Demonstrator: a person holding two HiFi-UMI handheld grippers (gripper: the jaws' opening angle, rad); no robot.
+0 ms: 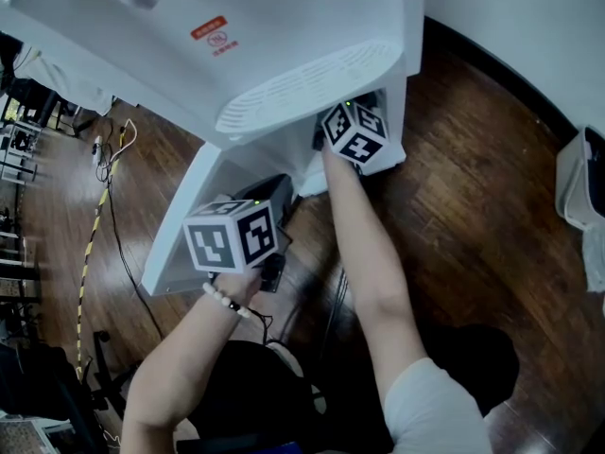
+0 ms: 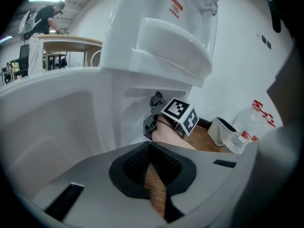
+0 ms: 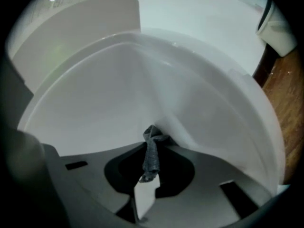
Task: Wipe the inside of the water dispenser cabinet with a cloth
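The white water dispenser (image 1: 236,36) stands on a wood floor with its lower cabinet door (image 1: 184,225) swung open to the left. My right gripper (image 3: 151,151) reaches into the cabinet, shut on a small grey cloth (image 3: 152,158) whose bunched end touches the white inner wall (image 3: 118,94). In the head view only the right marker cube (image 1: 354,135) shows at the cabinet mouth; its jaws are hidden inside. My left gripper (image 2: 151,151) hangs outside by the open door with its jaws shut and nothing between them; its cube (image 1: 233,236) is in front of the door.
The drip tray (image 1: 312,88) juts out over the cabinet opening. Cables (image 1: 104,187) trail over the floor at the left. A white bin (image 1: 581,178) and clear water bottles (image 2: 244,132) stand right of the dispenser. A person works at a table (image 2: 71,42) far off.
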